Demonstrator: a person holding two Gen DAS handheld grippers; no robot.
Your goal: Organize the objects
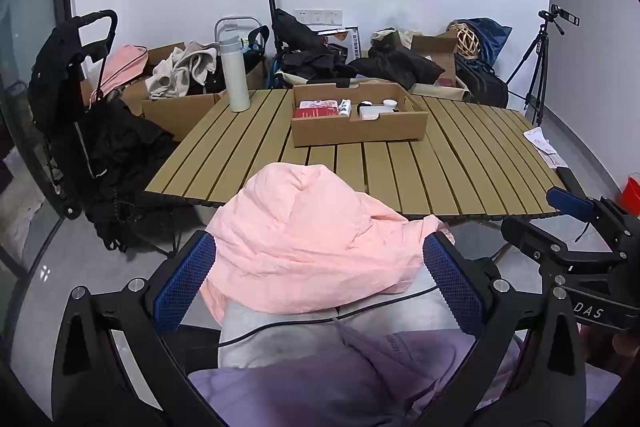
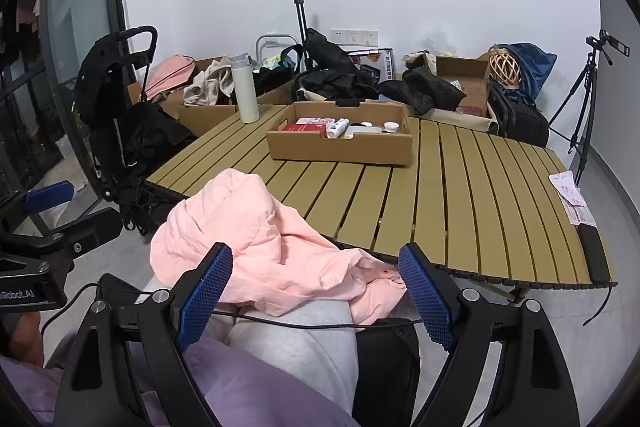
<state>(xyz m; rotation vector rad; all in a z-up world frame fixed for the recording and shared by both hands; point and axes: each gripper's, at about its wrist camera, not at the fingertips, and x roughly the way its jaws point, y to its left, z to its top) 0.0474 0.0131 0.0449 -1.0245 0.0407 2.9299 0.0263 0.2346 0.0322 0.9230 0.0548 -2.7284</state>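
Left wrist view: the left gripper (image 1: 320,283) hangs low in front of the slatted worktop (image 1: 440,167), its jaws spread wide to either side of a crumpled pink garment (image 1: 304,243). Whether the blue pads actually touch the cloth cannot be told; nothing looks pinched. The garment lies heaped on the person's lap, over a grey-clad leg (image 1: 280,343) and a purple sleeve (image 1: 340,387), with its far edge reaching the near rim of the worktop.

In the right wrist view, the right gripper (image 2: 316,291) also stands wide, with a fold of the same pink garment (image 2: 260,247) lying between its jaws and nothing clamped. A black cable (image 2: 300,325) crosses the lap just behind.

Farther back on the worktop sits a shallow cardboard tray (image 2: 340,151) holding small packets and pots, and a white flask (image 2: 245,89) stands upright near the left rear corner. Some printed packets (image 2: 570,199) lie at the right edge.
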